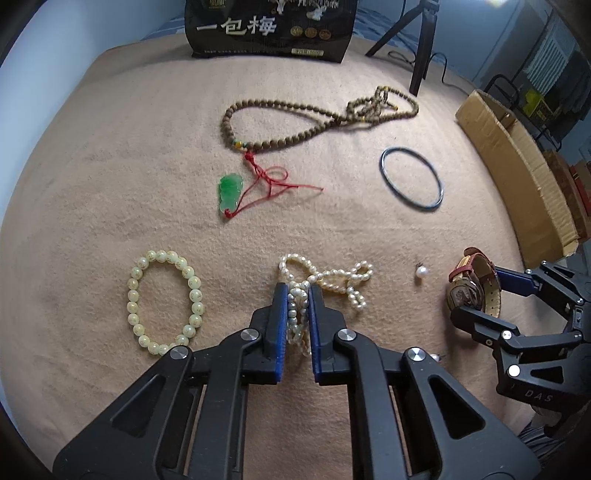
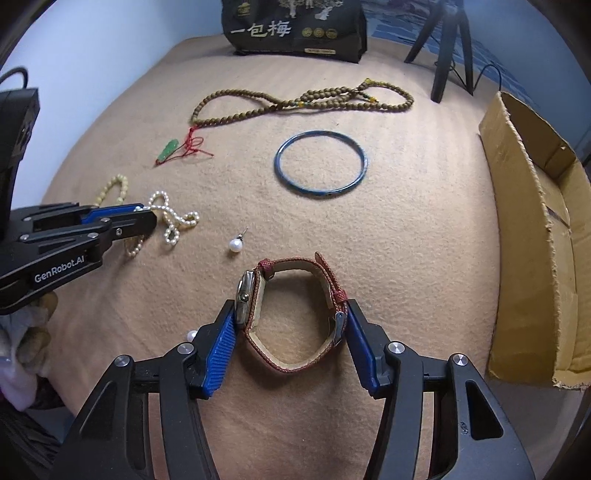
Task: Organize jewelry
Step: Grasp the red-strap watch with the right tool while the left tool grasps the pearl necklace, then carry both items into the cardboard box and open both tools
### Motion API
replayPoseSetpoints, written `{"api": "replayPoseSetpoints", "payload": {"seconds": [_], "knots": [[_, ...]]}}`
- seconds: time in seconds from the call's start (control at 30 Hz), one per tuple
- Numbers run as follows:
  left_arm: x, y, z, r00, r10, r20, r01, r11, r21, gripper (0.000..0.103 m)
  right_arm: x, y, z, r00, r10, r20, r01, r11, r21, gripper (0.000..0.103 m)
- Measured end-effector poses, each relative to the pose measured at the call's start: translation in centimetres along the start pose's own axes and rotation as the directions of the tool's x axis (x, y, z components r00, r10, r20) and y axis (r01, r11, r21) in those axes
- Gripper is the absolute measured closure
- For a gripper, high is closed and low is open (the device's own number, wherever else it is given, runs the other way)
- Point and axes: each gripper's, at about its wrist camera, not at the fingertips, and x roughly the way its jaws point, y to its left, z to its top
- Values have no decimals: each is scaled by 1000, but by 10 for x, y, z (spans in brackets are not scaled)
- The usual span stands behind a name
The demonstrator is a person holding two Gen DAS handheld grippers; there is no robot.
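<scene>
My left gripper (image 1: 297, 295) is shut on a white pearl necklace (image 1: 332, 278) that lies on the tan blanket (image 1: 110, 166); it also shows in the right wrist view (image 2: 173, 221). My right gripper (image 2: 290, 310) is shut on a wristwatch with a red strap (image 2: 295, 314), pads on the case and the buckle side; the watch also shows in the left wrist view (image 1: 471, 284). A loose pearl earring (image 2: 235, 244) lies between the two grippers. Farther off lie a pale bead bracelet (image 1: 164, 301), a brown bead necklace (image 1: 295, 118) with a green pendant (image 1: 229, 192), and a dark bangle (image 2: 320, 164).
An open cardboard box (image 2: 535, 240) stands along the blanket's right edge. A black snack bag (image 1: 269, 29) stands at the back, a tripod (image 1: 421, 48) to its right. A second small pearl (image 2: 191, 335) lies by my right gripper's left finger.
</scene>
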Motion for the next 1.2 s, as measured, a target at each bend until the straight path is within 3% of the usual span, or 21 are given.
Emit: {"api": "replayPoseSetpoints", "payload": {"seconds": [0.33, 0.57, 0.7, 0.77, 0.9, 1.2], "knots": [[-51, -4, 22, 988, -56, 141, 58, 998, -7, 98, -46, -13, 13, 992, -32, 122, 32, 999, 8, 48], [-90, -19, 45, 964, -103, 245, 105, 994, 6, 101, -79, -37, 19, 978, -62, 201, 53, 997, 52, 48], [-93, -22, 50, 960, -115, 256, 114, 993, 19, 102, -91, -55, 18, 969, -86, 233, 67, 994, 92, 48], [-83, -20, 50, 970, -81, 229, 82, 997, 8, 102, -94, -62, 15, 968, -91, 234, 66, 992, 110, 48], [-76, -14, 47, 975, -103, 198, 110, 994, -23, 102, -95, -71, 13, 969, -95, 227, 68, 990, 122, 48], [-133, -38, 68, 933, -166, 319, 163, 986, 37, 102, -127, -94, 14, 944, -147, 295, 99, 980, 170, 48]]}}
